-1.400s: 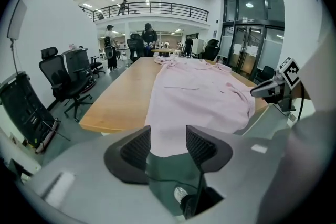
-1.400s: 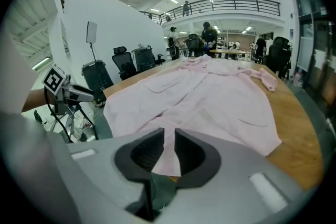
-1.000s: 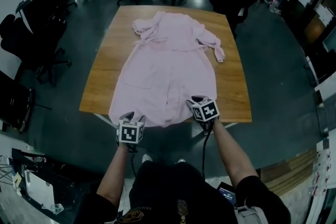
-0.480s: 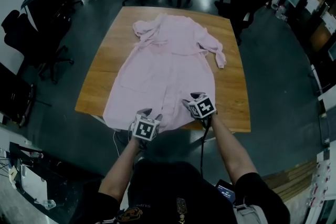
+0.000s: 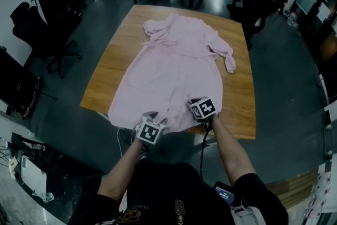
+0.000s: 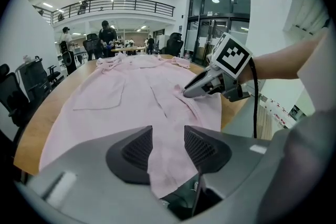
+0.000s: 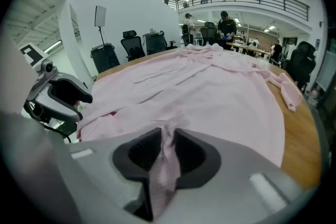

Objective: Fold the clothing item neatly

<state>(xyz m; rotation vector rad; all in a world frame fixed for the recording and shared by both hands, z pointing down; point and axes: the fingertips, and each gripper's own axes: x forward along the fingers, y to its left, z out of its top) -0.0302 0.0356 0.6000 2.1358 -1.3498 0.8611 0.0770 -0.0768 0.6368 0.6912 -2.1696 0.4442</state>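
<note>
1. The pink garment (image 5: 174, 66) lies spread flat on the wooden table (image 5: 108, 81), hem at the near edge.
2. The right gripper (image 7: 168, 152) has just clamped down on the hem.
3. The left gripper (image 6: 168, 147) has been closing, but its jaws are apart with the hem loose between them.

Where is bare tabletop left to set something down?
Bare table: the strip left of the dress, and the right strip beside the sleeve. Crowded: the near edge, where left gripper and right gripper, jaws just closing around the hem, meet.
</note>
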